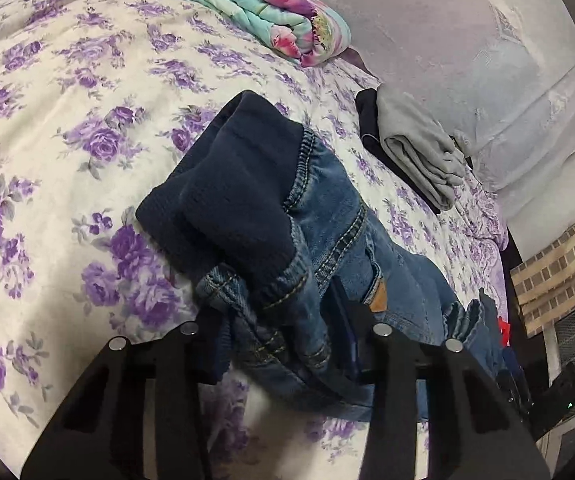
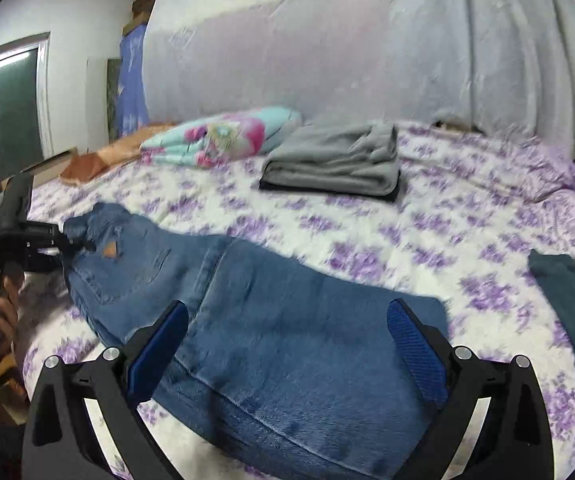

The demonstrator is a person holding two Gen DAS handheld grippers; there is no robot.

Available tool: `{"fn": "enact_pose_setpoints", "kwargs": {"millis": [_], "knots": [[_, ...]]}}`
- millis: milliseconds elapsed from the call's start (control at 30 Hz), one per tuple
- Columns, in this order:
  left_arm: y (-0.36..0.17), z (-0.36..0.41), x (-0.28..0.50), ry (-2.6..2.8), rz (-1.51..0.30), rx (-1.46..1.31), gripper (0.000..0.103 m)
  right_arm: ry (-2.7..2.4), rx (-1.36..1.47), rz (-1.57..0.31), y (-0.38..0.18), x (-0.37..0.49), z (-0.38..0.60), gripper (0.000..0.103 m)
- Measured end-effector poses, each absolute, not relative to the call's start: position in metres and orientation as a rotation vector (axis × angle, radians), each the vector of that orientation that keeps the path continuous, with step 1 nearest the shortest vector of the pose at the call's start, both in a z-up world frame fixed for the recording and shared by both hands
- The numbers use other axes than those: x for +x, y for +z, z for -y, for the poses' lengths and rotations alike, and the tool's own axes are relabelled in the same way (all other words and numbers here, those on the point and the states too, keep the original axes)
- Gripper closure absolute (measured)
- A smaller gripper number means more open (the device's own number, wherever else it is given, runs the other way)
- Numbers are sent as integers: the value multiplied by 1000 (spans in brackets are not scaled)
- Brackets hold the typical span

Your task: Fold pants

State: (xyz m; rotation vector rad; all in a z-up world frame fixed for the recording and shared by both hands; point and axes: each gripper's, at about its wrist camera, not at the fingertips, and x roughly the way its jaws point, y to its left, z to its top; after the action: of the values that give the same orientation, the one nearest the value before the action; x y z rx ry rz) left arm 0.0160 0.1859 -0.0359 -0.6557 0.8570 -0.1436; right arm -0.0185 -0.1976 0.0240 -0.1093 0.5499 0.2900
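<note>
Bedroom setup: everything's on a white bedsheet with purple roses [image 2: 367, 240]. Closest in, the right gripper [image 2: 287, 344] hangs spread wide over the leg end of the blue denim jeans [image 2: 271, 320], holding nothing. The jeans lie stretched across the near part of the bed. At their waist, the left gripper [image 1: 283, 344] is clamped on the bunched waistband near the dark knit lining. Denim's heavyish and floppy but not slippery, so I'd say grab thick seams: hems or waistband. Further back sits a folded grey garment on a dark one [image 2: 335, 160], then a rolled turquoise-and-pink floral blanket [image 2: 223, 136].
</note>
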Motion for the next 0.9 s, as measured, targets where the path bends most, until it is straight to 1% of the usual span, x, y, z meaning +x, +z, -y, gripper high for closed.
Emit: {"fn": "enact_pose_setpoints", "kwargs": {"millis": [33,67,100,200,333,400,467,533,633,733,833,900], "knots": [[-35,-185,17,-138,-863,-655,64,280,-124,-595,17,-11,196,3],[-31,-183,17,-129,-864,-640,65,273,-140,-687,4,2,193,3],[-27,-180,16,-122,-859,-619,68,268,-149,-751,-2,11,192,3],[-5,-164,7,-91,-812,-521,71,289,-139,-710,6,4,190,3],[33,-136,-9,-89,-725,-380,72,227,-100,-642,23,-8,210,3],[54,-115,-19,-106,-667,-295,72,168,-108,-697,16,0,223,3],[73,-88,-27,-124,-610,-203,73,187,-111,-844,-8,18,231,3],[86,-63,-33,-152,-567,-131,73,229,-1,-847,-4,20,245,3],[101,-15,-39,-228,-517,-32,74,208,111,-747,13,8,276,3],[96,42,-41,-358,-501,37,74,153,312,-715,11,4,322,3],[58,107,-38,-492,-579,143,74,158,487,-743,-8,8,353,3],[25,144,-37,-494,-646,251,73,193,548,-720,-10,9,361,3]]}}
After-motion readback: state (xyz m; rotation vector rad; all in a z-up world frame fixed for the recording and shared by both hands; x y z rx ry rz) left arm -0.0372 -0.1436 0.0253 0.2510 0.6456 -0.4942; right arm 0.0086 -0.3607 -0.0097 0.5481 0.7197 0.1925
